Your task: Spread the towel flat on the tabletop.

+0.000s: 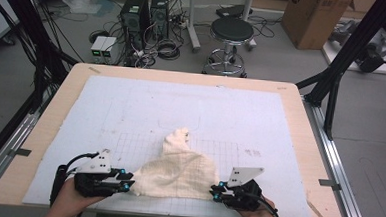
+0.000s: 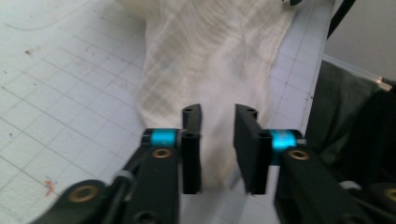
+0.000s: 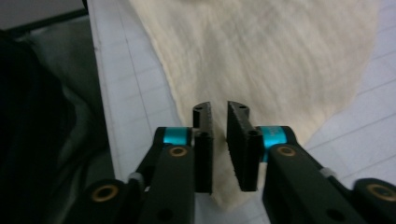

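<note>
A cream gridded cloth (image 1: 177,173) lies crumpled on the white mat (image 1: 131,110) near the table's front edge, with a peak pointing away from me. My left gripper (image 1: 129,184) sits at the cloth's left corner. In the left gripper view, the jaws of that gripper (image 2: 218,112) stand apart, with the cloth (image 2: 210,56) running loosely between them. My right gripper (image 1: 212,192) is at the cloth's right corner. In the right gripper view, the jaws of this gripper (image 3: 220,108) keep a narrow gap over the cloth's edge (image 3: 261,56) and the pads do not press on it.
The mat covers most of a wooden table (image 1: 50,126). On the floor beyond it are a black stool (image 1: 231,33), computer towers (image 1: 145,13) with cables, and a cardboard box (image 1: 313,17). Black frame posts (image 1: 341,56) stand at the right side.
</note>
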{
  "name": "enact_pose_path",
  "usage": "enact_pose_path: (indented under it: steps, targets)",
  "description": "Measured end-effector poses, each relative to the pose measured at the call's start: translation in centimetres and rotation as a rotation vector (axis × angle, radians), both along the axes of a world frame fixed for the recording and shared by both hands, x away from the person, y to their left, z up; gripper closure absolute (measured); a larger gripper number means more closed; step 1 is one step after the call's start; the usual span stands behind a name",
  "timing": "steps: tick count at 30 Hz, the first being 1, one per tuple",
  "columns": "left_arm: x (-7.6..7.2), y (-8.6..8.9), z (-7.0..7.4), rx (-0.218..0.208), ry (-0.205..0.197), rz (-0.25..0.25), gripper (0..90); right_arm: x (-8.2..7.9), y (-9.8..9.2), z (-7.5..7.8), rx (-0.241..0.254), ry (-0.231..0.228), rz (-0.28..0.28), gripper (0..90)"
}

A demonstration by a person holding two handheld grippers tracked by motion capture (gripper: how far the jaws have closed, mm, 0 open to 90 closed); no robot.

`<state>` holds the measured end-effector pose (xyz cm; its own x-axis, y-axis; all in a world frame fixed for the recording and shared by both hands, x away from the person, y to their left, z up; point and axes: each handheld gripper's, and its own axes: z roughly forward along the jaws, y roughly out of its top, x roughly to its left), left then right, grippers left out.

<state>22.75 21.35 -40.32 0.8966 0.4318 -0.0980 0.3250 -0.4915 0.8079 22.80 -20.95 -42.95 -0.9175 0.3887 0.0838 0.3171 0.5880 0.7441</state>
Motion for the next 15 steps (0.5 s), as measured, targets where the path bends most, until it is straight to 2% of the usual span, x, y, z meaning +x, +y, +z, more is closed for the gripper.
enact_pose_path:
  steps: [2, 5, 7, 9, 11, 15]
  targets:
    - [0.4, 0.2, 0.4, -0.035, -0.001, 0.010, 63.9, 0.0, -0.3, 0.7, 0.035, -0.023, -0.014, 73.4]
    - [1.4, -0.4, 0.9, -0.058, -0.011, 0.017, 60.8, 0.6, -0.6, 1.8, 0.069, -0.049, -0.047, 68.6]
    - [2.3, -1.0, 0.9, -0.055, -0.015, 0.025, 58.4, 1.5, -0.6, 2.3, 0.084, -0.074, -0.071, 64.9]
    - [3.5, -1.9, 0.6, -0.055, -0.013, 0.033, 56.7, 2.7, -0.3, 2.7, 0.104, -0.075, -0.080, 61.8]
    - [4.5, -2.6, 0.3, -0.039, -0.018, 0.046, 54.4, 4.0, 0.1, 2.8, 0.110, -0.090, -0.089, 59.2]
    - [6.2, -3.6, -0.2, -0.046, -0.003, 0.041, 52.7, 6.3, 0.8, 2.8, 0.106, -0.072, -0.084, 53.2]
